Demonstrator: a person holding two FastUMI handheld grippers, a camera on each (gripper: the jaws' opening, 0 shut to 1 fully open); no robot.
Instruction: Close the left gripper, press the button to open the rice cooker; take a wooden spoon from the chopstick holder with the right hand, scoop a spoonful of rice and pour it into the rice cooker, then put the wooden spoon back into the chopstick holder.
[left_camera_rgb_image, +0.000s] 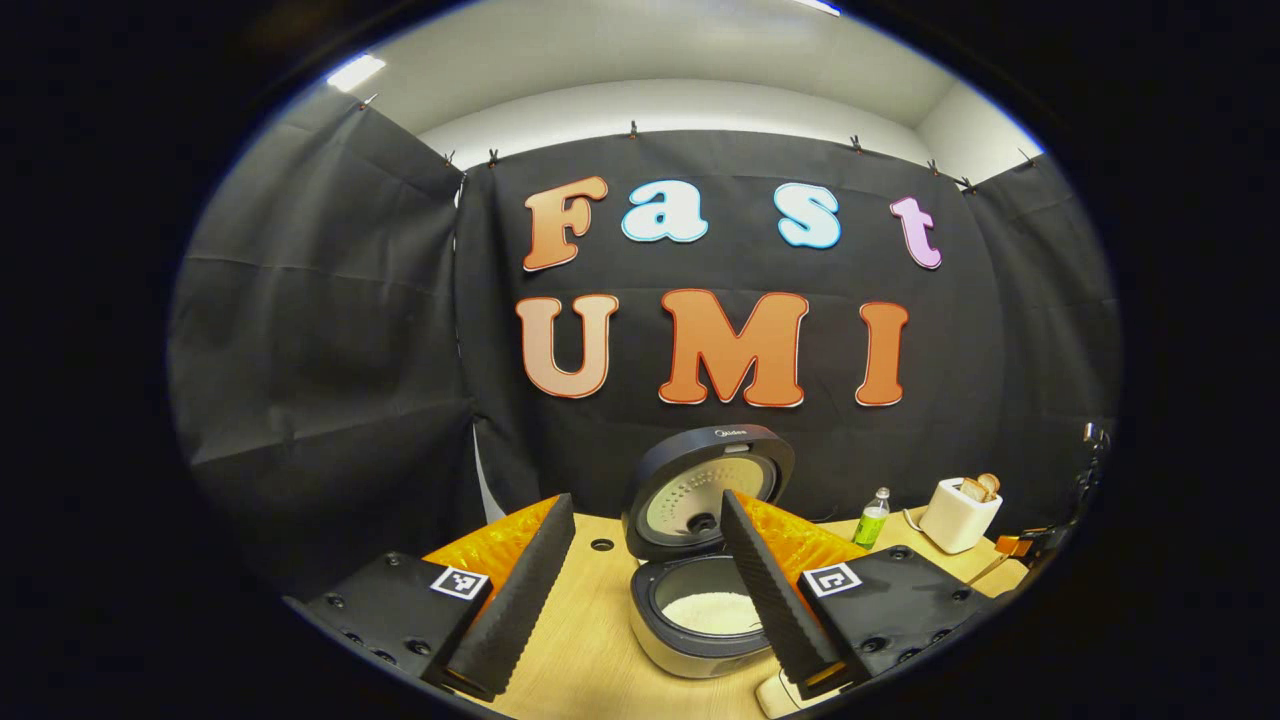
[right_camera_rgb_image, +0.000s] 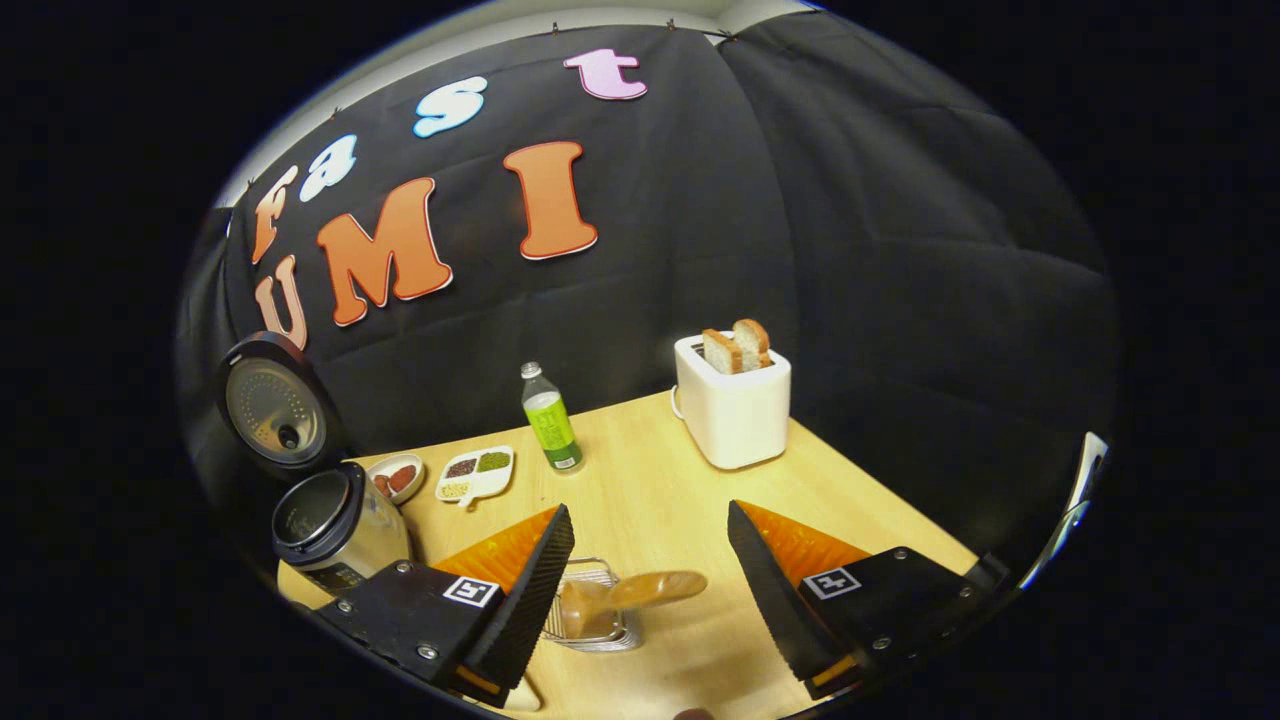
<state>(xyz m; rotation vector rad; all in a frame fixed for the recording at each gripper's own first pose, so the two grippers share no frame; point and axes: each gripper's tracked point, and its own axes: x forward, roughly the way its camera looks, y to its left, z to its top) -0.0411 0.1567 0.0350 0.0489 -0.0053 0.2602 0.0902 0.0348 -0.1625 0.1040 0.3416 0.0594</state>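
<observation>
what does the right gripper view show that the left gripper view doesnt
Right gripper view: the wooden spoon in the wire chopstick holder between the open right gripper, plus two small dishes of food. Left gripper view: white rice inside the pot, seen between the open left gripper. Both: the rice cooker with its lid up, the green bottle, the toaster with bread, the wooden table.

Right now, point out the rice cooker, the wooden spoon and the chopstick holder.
rice cooker (left_camera_rgb_image: 690, 640), left gripper view, front wall of body.
wooden spoon (right_camera_rgb_image: 655, 588), right gripper view, bowl.
chopstick holder (right_camera_rgb_image: 592, 575), right gripper view, wire rim.
</observation>
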